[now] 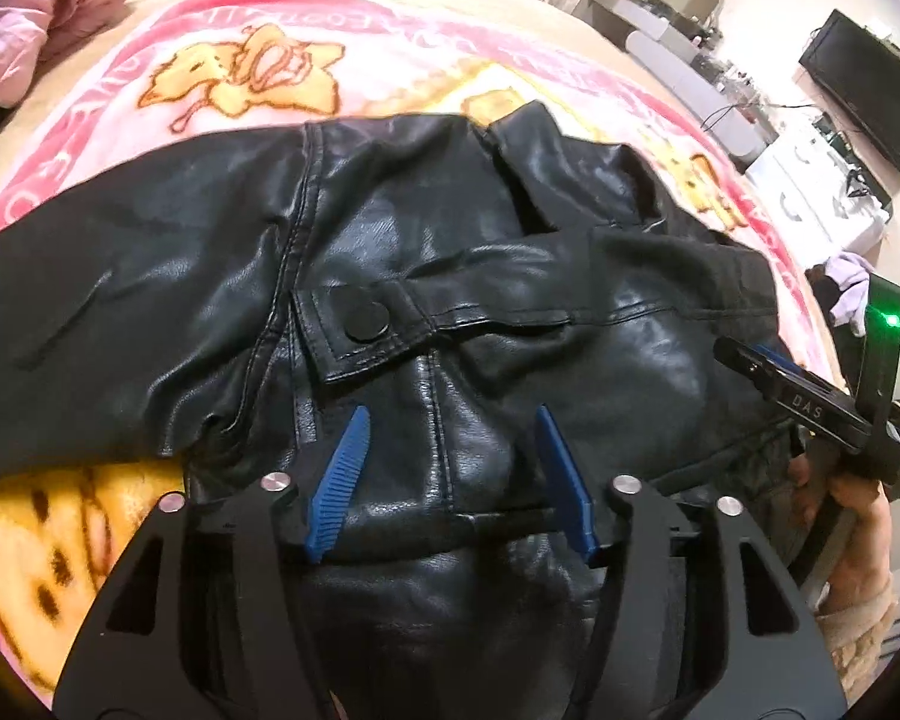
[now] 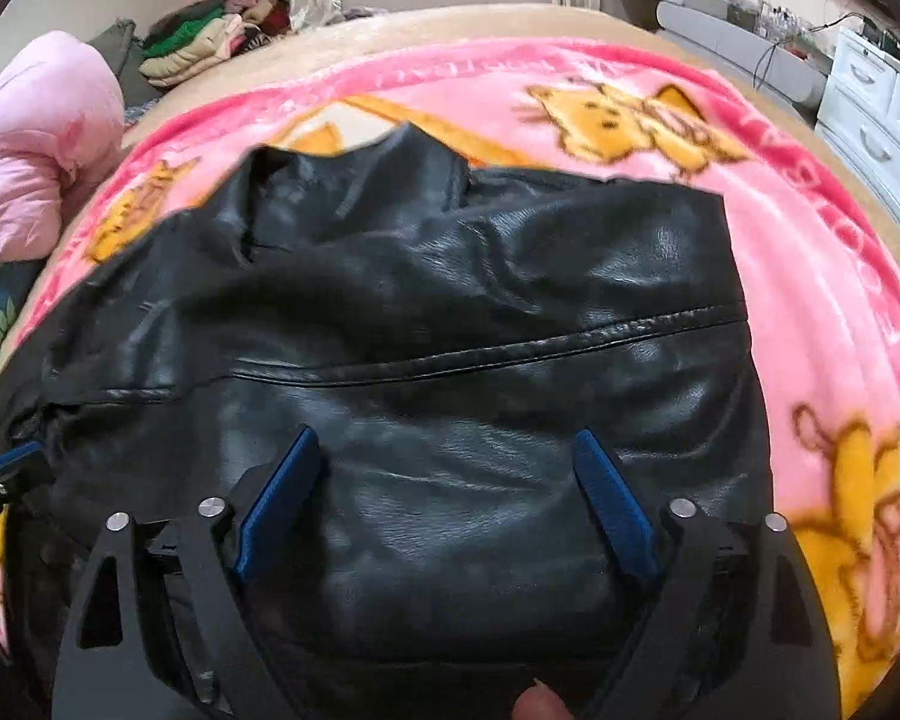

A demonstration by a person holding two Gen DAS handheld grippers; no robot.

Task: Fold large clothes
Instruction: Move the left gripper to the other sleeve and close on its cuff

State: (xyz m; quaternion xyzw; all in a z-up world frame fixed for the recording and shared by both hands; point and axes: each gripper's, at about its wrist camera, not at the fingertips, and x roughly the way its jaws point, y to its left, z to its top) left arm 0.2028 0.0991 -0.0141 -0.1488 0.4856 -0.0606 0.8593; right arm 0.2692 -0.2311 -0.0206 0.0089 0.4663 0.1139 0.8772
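Observation:
A black leather jacket (image 1: 426, 276) lies spread on a pink cartoon blanket (image 1: 222, 72); it also fills the right wrist view (image 2: 450, 324). A flap with a black snap button (image 1: 366, 316) faces up. My left gripper (image 1: 453, 414) is open, its blue fingers (image 1: 339, 480) hovering over the jacket's near part with nothing between them. My right gripper (image 2: 447, 438) is open over the jacket's right side, below a long seam (image 2: 450, 354), and it shows at the right edge of the left wrist view (image 1: 744, 360).
The blanket (image 2: 810, 276) covers a beige bed (image 2: 510, 24). A pink quilt (image 2: 36, 150) and stacked clothes (image 2: 192, 54) lie at the far left. White drawers (image 2: 876, 120), a TV (image 1: 864, 84) and a cluttered shelf stand to the right.

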